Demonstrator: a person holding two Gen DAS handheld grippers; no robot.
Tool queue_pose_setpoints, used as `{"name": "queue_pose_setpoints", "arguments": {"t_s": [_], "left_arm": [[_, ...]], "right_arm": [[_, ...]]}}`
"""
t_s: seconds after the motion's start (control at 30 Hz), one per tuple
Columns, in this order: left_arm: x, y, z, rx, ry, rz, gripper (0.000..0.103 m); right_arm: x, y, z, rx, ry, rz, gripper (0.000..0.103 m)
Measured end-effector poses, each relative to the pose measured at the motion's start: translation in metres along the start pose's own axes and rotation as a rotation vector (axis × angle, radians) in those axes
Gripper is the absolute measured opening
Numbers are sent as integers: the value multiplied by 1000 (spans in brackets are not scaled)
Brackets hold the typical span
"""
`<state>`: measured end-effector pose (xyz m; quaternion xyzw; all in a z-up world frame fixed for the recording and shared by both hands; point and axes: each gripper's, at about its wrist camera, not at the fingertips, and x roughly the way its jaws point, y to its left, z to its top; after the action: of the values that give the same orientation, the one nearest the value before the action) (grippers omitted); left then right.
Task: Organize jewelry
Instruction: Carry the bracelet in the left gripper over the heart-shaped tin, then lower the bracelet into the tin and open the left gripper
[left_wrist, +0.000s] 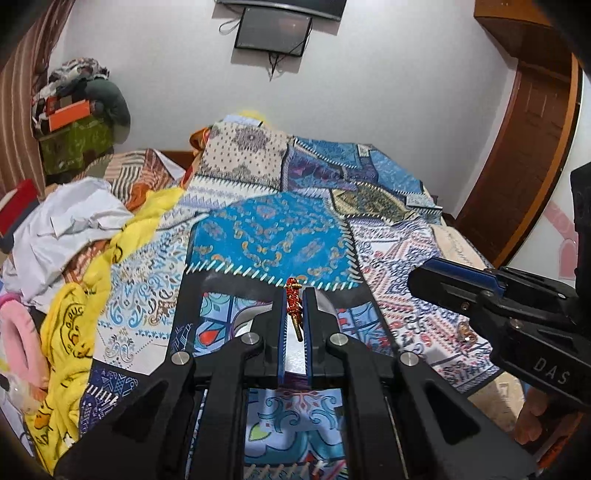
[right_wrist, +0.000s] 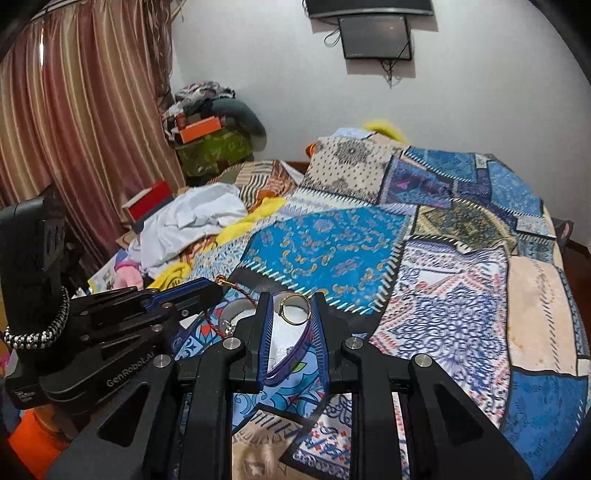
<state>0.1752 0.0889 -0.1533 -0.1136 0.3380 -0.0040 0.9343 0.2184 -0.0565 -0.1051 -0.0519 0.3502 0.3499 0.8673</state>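
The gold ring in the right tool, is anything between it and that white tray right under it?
Nothing visible. The gold ring is pinched in the right tool directly over the white tray, with open space between. The left tool, holding a red thread bracelet, sits off to the side, clear of that path.

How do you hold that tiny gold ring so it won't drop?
Pinch the thin gold ring across its hoop, pads on opposite outer edges, coming from above as the right gripper does: its band is too thin to grab flat.
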Motion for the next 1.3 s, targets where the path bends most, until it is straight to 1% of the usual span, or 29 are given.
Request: {"name": "queue_pose_setpoints", "arguments": {"t_s": [0.23, 0.4, 0.53, 0.63, 0.73, 0.87, 0.93, 1.0, 1.13, 1.2, 1.27, 1.3], "left_arm": [[22, 14, -6, -16, 47, -8, 6], [31, 22, -8, -13, 61, -6, 6], [35, 27, -10, -19, 71, -8, 6], [37, 32, -11, -48, 88, -39, 6], [37, 36, -12, -68, 97, -49, 6], [31, 42, -11, -69, 87, -28, 7], [28, 43, -10, -59, 86, -11, 11], [24, 44, -11, -47, 85, 10, 18], [20, 44, -12, -27, 88, 39, 20], [17, 44, -13, -20, 85, 55, 30], [14, 44, -12, -19, 81, 61, 34], [13, 44, -12, -18, 82, 64, 34]], "right_arm": [[30, 5, 1, -15, 64, 15, 19], [47, 7, -1, -9, 106, 45, 19], [57, 8, -3, -10, 131, 54, 19], [66, 10, -5, -12, 157, 61, 19], [71, 10, -6, -9, 169, 58, 19], [76, 11, -6, -7, 183, 64, 19], [77, 13, -7, -15, 187, 64, 19], [79, 16, -8, -24, 194, 66, 19], [83, 20, -8, -34, 202, 60, 19], [84, 21, -9, -41, 204, 55, 19], [85, 21, -9, -43, 218, 60, 19], [86, 22, -9, -41, 229, 67, 19]]}}
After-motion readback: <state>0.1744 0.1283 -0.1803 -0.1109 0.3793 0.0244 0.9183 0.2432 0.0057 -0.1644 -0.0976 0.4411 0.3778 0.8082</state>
